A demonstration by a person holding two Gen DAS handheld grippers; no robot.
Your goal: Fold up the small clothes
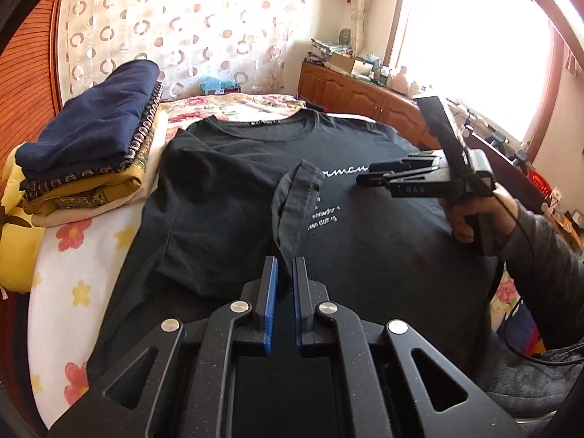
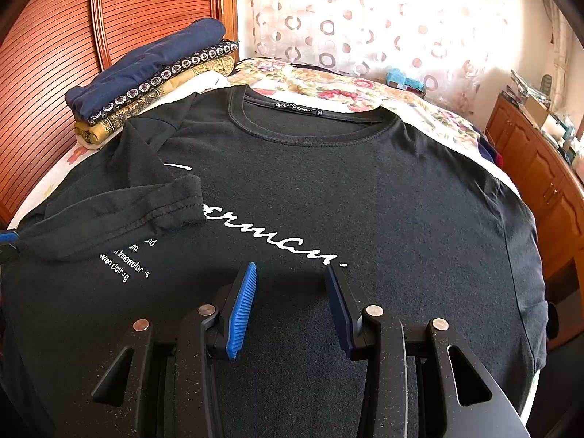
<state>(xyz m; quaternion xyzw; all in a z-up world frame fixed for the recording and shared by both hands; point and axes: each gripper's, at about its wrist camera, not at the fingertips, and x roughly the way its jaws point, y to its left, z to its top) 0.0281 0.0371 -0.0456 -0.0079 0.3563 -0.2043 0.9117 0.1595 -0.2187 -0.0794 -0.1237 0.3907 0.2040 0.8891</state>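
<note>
A black cotton T-shirt with white lettering (image 2: 365, 189) lies spread flat on the flower-printed bed sheet (image 1: 69, 292), its collar toward the far side. Its left sleeve (image 2: 120, 215) is folded in over the chest, the cuff pinched in the left gripper (image 1: 285, 266). The right gripper (image 2: 290, 273) hangs over the shirt's middle, jaws apart. Beyond the shirt's left shoulder sits a stack of folded navy and mustard clothes (image 1: 95, 146). A wooden cabinet (image 1: 350, 91) stands right of the bed.

Black T-shirt (image 2: 328, 189), white lettering; navy, gold-patterned folded stack (image 1: 91, 153); floral bedsheet (image 1: 73, 273).
</note>
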